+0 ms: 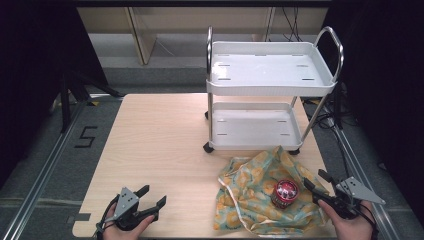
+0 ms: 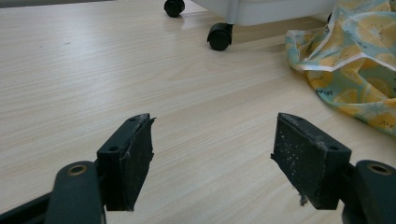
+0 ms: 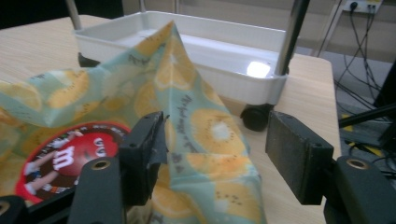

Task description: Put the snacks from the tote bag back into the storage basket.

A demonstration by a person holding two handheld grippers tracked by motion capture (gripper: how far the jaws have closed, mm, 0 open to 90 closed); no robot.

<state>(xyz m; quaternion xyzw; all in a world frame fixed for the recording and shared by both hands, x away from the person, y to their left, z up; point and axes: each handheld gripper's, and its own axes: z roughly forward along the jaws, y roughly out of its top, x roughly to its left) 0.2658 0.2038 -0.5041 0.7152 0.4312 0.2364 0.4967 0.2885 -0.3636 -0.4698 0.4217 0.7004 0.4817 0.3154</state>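
Nothing moved yet, by the look: red tin (image 1: pixel 285 193) sits on patterned cloth (image 1: pixel 250 187) on bench (image 1: pixel 160 145), near empty cart (image 1: pixel 270 75). Left tool (image 1: pixel 148 202) and right tool (image 1: pixel 315 181) gape wide, gripping nothing.

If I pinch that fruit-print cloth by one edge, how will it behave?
The cloth lies rumpled in soft folds, so it will probably sag and drape. The red tin sits on it, so lifting may drag or tip that. The right tool is open nearby.
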